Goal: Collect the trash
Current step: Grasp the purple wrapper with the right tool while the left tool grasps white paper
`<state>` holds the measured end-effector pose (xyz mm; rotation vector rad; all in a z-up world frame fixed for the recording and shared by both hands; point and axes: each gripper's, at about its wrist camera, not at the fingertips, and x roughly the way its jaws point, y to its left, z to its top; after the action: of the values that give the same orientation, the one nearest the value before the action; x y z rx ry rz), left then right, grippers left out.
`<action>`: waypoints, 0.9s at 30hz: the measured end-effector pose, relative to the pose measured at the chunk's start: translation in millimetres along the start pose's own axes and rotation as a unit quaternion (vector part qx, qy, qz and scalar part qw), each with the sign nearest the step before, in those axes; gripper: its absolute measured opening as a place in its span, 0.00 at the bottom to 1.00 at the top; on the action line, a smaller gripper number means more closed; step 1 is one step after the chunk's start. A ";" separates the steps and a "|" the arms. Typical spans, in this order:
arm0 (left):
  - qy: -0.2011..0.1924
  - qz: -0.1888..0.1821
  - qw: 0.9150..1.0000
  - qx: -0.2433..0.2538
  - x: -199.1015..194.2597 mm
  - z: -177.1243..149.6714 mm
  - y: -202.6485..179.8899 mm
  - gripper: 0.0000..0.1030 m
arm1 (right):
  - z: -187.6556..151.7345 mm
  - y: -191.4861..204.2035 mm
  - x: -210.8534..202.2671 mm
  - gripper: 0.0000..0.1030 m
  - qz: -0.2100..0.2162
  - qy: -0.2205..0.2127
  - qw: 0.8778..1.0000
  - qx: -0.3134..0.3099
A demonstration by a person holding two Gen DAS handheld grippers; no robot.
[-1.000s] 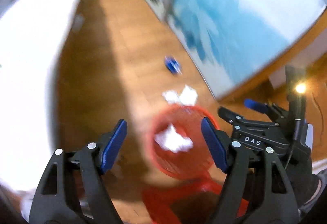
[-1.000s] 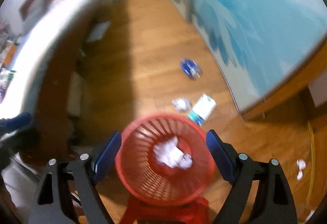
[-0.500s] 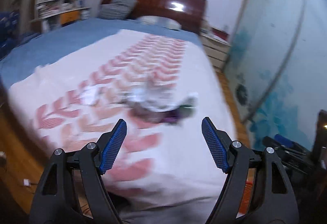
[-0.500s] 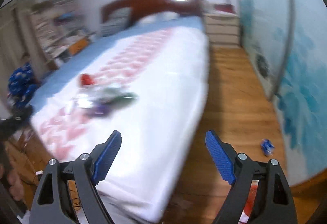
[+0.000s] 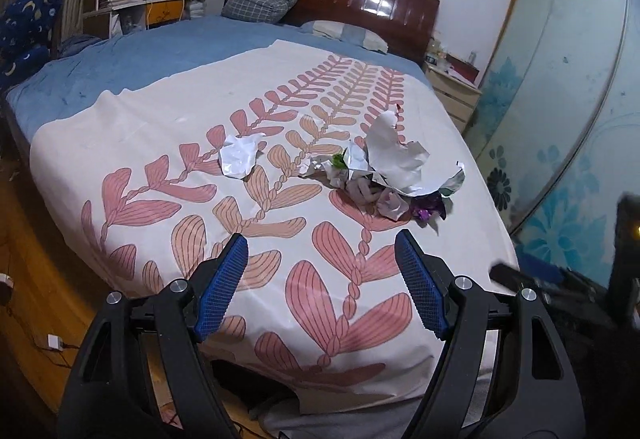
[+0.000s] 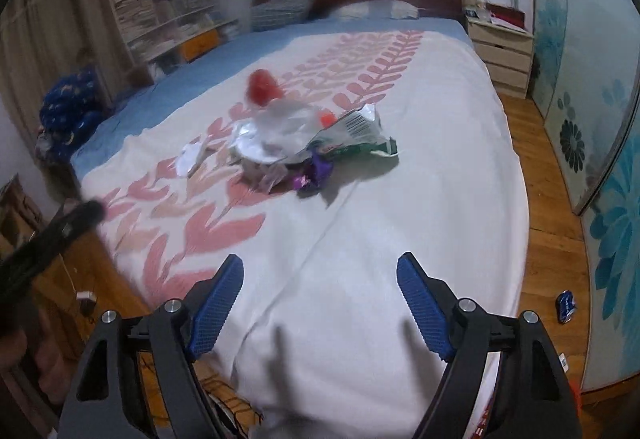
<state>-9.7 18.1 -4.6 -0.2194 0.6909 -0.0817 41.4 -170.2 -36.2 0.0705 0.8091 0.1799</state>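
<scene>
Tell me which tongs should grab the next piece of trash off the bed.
Left, probably. The left tongs are open and sit nearer the trash pile and the lone crumpled paper. The right tongs, also open, face the pile across more bare bedspread.

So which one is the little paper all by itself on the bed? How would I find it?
Look at the big bed, on its white blanket with pink leaf patterns. In the middle sits a heap of wrappers. The crumpled white paper lies apart, left of that heap in the left wrist view: alone, plain white, with no colored wrappers touching it.
</scene>
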 end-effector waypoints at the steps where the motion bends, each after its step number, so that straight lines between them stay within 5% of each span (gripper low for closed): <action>1: 0.003 -0.001 1.000 -0.001 3.5 1.0 1.4 0.74 | 5.3 -1.1 10.0 0.76 -0.001 0.003 1.000 0.000; 11: 0.018 0.001 1.000 -0.006 22.0 9.1 12.6 0.74 | 47.3 -1.4 113.7 0.70 0.014 0.038 0.999 0.006; 14: 0.023 -0.001 1.000 -0.013 28.3 11.4 15.6 0.75 | 53.8 -0.2 140.0 0.58 0.016 0.052 0.998 0.012; 15: 0.024 -0.001 1.000 -0.015 29.9 12.1 16.7 0.75 | 55.9 0.2 143.4 0.42 0.021 0.050 0.998 0.012; 16: 0.025 -0.001 1.000 -0.017 31.7 12.7 17.8 0.75 | 56.8 0.3 144.8 0.31 0.025 0.052 0.998 0.012; 21: 0.028 -0.003 0.999 -0.024 39.6 18.1 18.5 0.75 | 51.9 -9.2 129.1 0.30 0.039 0.057 0.997 0.036; 27: 0.024 0.019 0.999 -0.028 50.2 30.8 26.2 0.77 | 22.4 -12.2 57.8 0.30 0.085 0.056 0.991 0.086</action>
<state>48.7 41.6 -18.7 -0.2582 0.7452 -0.0322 98.4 -171.3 -63.6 0.2952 0.9290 0.2771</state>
